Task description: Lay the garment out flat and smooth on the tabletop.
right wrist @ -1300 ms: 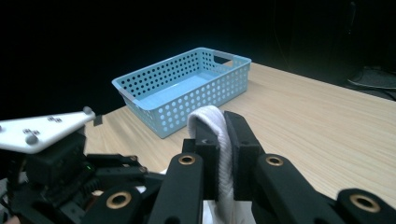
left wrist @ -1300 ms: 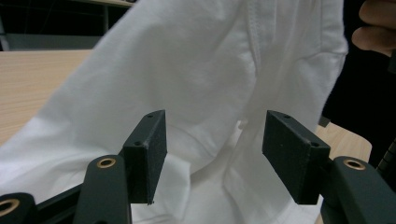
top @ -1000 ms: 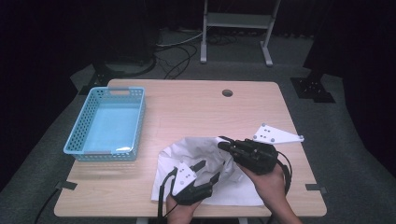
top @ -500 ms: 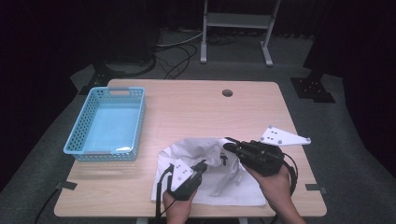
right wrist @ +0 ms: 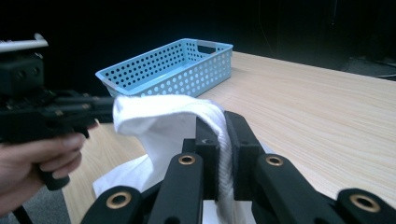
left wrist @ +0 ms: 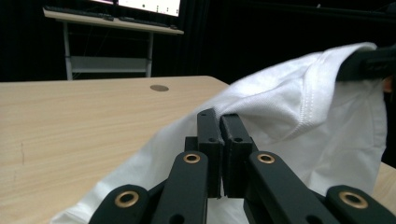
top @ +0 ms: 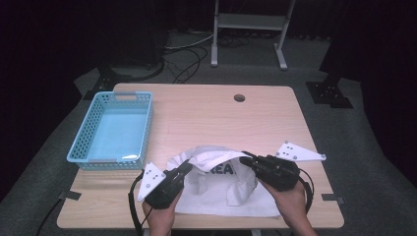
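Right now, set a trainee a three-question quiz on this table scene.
1. True or false: both grippers are shut on the white T-shirt.
2. Which side of the table holds the blue basket: the person's left or right?
3. Does the right gripper pinch A) a thick ribbed hem, or B) the printed letters?

Key: 1 true, left gripper too; 2 left; 3 A.

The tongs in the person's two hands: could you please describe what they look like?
Both are black. The left tongs and right tongs each end in two flat black jaws on linkage bars with brass-coloured pivot rings. Each carries a grey three-cornered plate dotted with small markers, and a black cable loops back from each. The hands are bare, with no sleeves in view.
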Action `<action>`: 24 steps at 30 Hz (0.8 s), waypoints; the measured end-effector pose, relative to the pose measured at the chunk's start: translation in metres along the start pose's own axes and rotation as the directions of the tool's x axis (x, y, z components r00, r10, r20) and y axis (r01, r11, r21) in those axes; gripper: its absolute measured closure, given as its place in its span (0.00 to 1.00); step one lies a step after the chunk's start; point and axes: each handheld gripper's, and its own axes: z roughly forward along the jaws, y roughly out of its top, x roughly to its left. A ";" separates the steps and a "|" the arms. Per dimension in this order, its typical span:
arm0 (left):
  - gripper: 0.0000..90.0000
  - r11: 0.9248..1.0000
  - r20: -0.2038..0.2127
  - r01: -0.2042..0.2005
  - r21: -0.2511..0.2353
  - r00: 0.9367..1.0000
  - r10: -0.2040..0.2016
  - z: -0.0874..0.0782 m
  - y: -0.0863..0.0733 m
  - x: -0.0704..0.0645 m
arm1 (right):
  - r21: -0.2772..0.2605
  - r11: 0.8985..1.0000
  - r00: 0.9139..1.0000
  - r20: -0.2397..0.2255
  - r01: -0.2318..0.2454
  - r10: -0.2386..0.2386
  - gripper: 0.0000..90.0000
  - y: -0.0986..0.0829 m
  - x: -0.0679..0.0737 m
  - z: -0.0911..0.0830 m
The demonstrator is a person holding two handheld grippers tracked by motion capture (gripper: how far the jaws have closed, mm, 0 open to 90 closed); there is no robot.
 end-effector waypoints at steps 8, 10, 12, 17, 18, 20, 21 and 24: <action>0.99 1.000 0.008 0.016 -0.026 1.000 -0.016 0.006 0.018 0.007 | -0.011 1.000 0.999 0.040 0.028 -0.028 0.94 0.005 -0.007 0.001; 0.99 0.999 0.008 0.013 -0.030 1.000 -0.013 0.010 0.024 0.009 | -0.015 0.999 0.998 0.049 0.030 -0.029 0.94 0.007 -0.010 0.002; 0.99 0.999 0.011 0.012 -0.034 1.000 -0.011 0.013 0.030 0.010 | -0.019 0.999 0.998 0.058 0.040 -0.039 0.94 0.010 -0.013 0.003; 0.99 0.999 0.012 0.003 -0.044 1.000 -0.003 0.021 0.045 0.014 | -0.027 0.999 0.997 0.070 0.046 -0.044 0.94 0.019 -0.020 0.007; 0.99 0.999 0.011 0.002 -0.045 1.000 -0.001 0.023 0.048 0.015 | -0.030 0.998 0.996 0.073 0.049 -0.047 0.94 0.021 -0.021 0.007; 0.99 0.999 0.012 -0.001 -0.046 1.000 0.002 0.028 0.054 0.017 | -0.032 0.998 0.996 0.078 0.047 -0.044 0.94 0.025 -0.024 0.009; 0.99 0.999 0.012 -0.006 -0.044 1.000 0.007 0.030 0.057 0.017 | -0.036 0.998 0.996 0.080 0.046 -0.043 0.94 0.027 -0.026 0.010; 0.98 0.999 0.011 -0.010 -0.042 1.000 0.010 0.038 0.065 0.020 | -0.042 0.998 0.995 0.090 0.045 -0.041 0.94 0.034 -0.032 0.013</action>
